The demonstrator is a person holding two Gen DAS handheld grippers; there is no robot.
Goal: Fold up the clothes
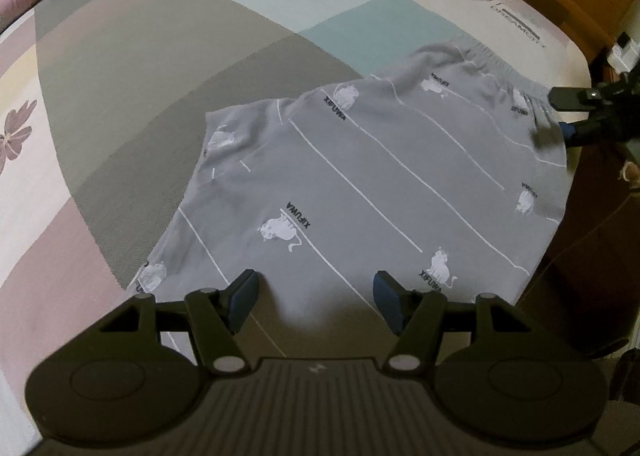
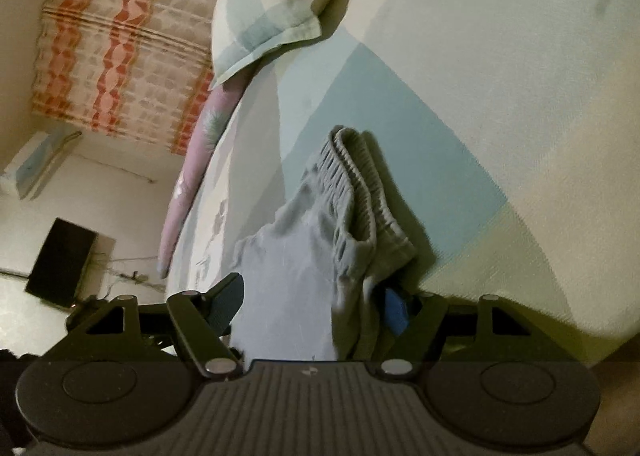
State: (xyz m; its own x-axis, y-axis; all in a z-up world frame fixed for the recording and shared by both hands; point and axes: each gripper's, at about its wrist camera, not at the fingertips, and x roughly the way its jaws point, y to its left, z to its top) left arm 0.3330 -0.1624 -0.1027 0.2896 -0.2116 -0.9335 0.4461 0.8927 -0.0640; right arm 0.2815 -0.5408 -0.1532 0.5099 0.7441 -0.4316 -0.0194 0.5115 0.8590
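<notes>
Two open grippers, grey shorts (image 1: 360,160)

The grey shorts (image 1: 360,176) lay spread flat on my bed, printed with thin white stripes, small white cats and the word XIFUWA in black. Their gathered elastic waistband (image 1: 496,68) sat at the far right, by the mattress edge, with the leg hems nearer me. Seen close from my right tongs, the waistband (image 2: 356,192) stood bunched and doubled over.
</notes>
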